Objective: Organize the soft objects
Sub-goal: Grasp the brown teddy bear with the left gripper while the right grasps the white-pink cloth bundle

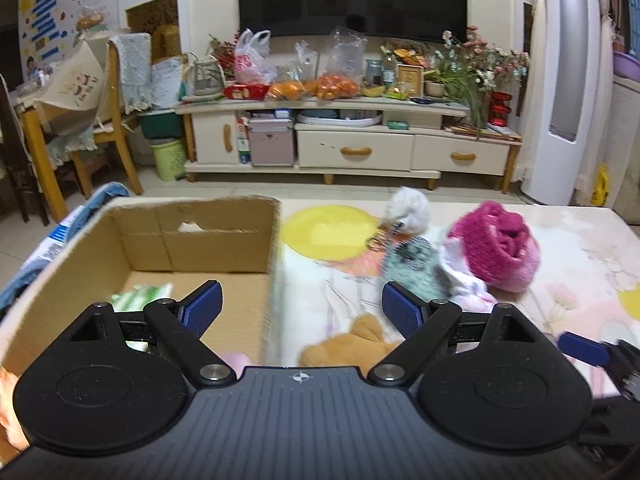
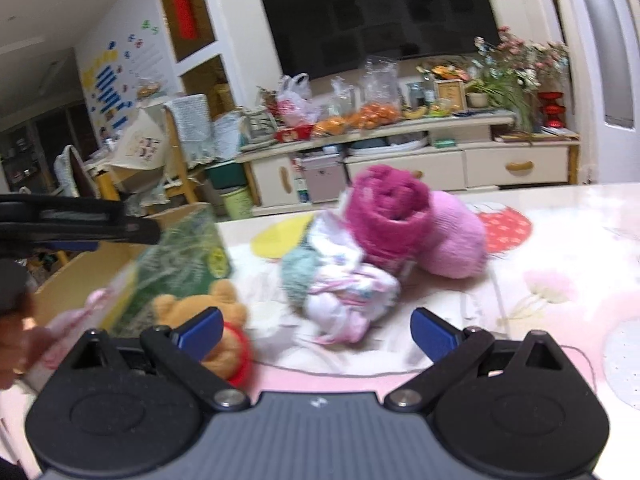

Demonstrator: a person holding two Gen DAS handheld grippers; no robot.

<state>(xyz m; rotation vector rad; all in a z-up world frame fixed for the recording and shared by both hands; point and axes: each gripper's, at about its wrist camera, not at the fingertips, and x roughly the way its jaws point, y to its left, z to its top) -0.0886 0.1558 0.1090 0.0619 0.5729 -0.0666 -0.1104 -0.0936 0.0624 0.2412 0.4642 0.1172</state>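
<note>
Left claw (image 1: 302,306): blue-padded fingers spread wide, holding and touching nothing, poised over the right wall of an open brown cardboard box (image 1: 276,264) that stands at the left edge of the floral-patterned surface (image 1: 580,264). A green-and-white packet (image 1: 140,296) lies on the box floor. Right claw (image 2: 318,330): fingers likewise fully apart and empty, above the near edge of the surface; its left finger overlaps an orange plush bear with a red collar (image 2: 224,300), though contact cannot be judged through the blur. Soft objects sit in a loose cluster at mid-surface, right of the box: a rolled magenta fleece towel (image 1: 496,246) beside a pale pink knitted bundle (image 2: 456,240), a crumpled white printed cloth (image 2: 348,292) in front of them, a grey-green fuzzy piece (image 1: 412,264), and a white fluffy pompom with a metal key ring (image 1: 408,208) toward the far edge.
</note>
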